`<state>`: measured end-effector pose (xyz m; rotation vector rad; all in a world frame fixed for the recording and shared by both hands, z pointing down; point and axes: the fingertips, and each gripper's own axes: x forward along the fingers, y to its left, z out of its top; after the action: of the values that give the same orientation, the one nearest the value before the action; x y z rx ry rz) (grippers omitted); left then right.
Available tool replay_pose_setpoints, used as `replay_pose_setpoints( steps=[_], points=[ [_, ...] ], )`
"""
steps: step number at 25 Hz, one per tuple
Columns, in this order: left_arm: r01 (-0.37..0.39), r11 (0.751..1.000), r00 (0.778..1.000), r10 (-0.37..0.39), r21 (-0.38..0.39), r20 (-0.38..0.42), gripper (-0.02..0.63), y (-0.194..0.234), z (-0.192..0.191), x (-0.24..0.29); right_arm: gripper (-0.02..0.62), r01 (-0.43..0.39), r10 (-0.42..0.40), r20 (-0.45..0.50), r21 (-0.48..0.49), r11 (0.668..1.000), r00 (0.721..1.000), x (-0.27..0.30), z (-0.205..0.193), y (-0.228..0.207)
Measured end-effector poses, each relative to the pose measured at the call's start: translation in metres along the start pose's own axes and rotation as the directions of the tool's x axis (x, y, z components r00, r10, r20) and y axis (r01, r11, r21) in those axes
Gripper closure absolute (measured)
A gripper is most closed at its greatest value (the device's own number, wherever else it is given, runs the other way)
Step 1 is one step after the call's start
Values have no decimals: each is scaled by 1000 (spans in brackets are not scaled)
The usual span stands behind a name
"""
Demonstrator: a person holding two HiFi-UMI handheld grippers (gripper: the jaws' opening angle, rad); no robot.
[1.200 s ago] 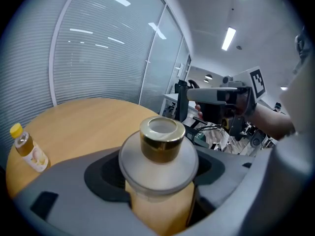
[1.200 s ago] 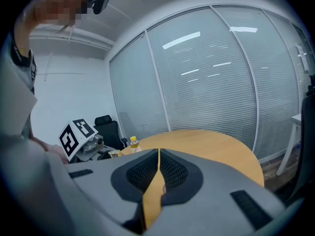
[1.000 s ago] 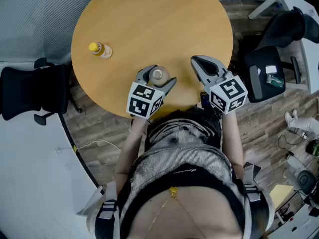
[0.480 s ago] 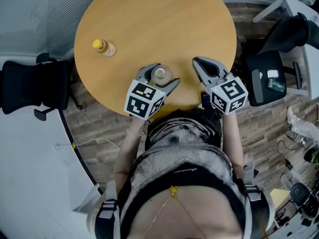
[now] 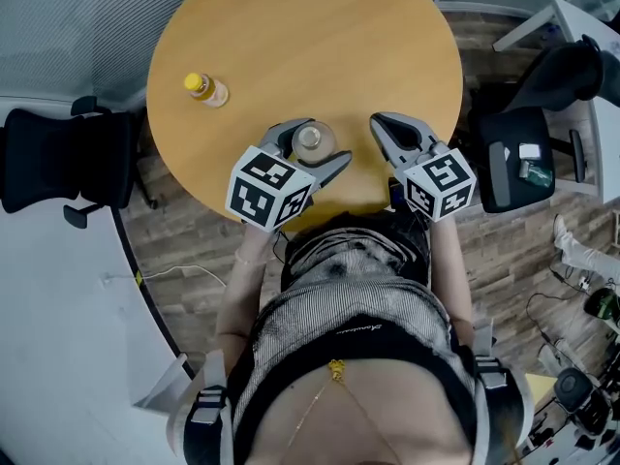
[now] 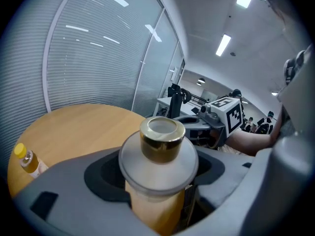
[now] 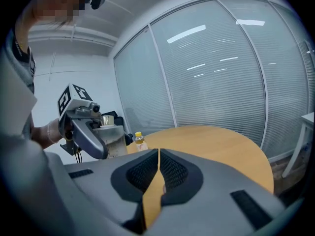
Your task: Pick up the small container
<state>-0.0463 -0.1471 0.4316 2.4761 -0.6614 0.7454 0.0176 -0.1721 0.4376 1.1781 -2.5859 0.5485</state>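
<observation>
The small container (image 5: 310,141) has a gold cap and a frosted shoulder over a pale yellow body. My left gripper (image 5: 315,146) is shut on it near the front edge of the round wooden table (image 5: 310,37). In the left gripper view the container (image 6: 160,151) stands upright between the two jaws of the gripper (image 6: 157,181). The right gripper view shows the held container (image 7: 110,134) off to the left. My right gripper (image 5: 380,121) hovers to its right, shut with nothing in it; its pads (image 7: 158,154) meet.
A little yellow-capped bottle (image 5: 206,89) stands on the table's left side, also seen as the bottle (image 6: 28,161) in the left gripper view. A black office chair (image 5: 58,177) is left of the table, another chair (image 5: 518,148) to the right by a white desk.
My left gripper has shifted a little left and risen toward the head camera with the container in its jaws. The right gripper has barely moved.
</observation>
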Motion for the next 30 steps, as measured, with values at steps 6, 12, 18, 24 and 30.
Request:
replay_pose_setpoints(
  steps=[6, 12, 18, 24, 30],
  points=[
    [11, 1000, 1000, -10, 10, -14, 249, -1, 4, -8, 571, -3, 3, -17, 0, 1000, 1000, 8, 0, 0],
    [18, 1000, 1000, -18, -7, -11, 249, -2, 5, -10, 571, -20, 20, -30, 0, 1000, 999, 18, -1, 0],
    [18, 1000, 1000, -18, -9, -6, 249, 0, 6, -17, 571, -24, 24, -41, -4, 1000, 999, 29, 1, 2],
    [20, 1000, 1000, -20, -13, -8, 249, 2, 3, -18, 571, -27, 27, -46, -6, 1000, 999, 36, 1, 3],
    [28, 999, 1000, -28, -20, -8, 249, 5, 3, -14, 571, -27, 27, -46, 6, 1000, 999, 36, 1, 0]
  ],
)
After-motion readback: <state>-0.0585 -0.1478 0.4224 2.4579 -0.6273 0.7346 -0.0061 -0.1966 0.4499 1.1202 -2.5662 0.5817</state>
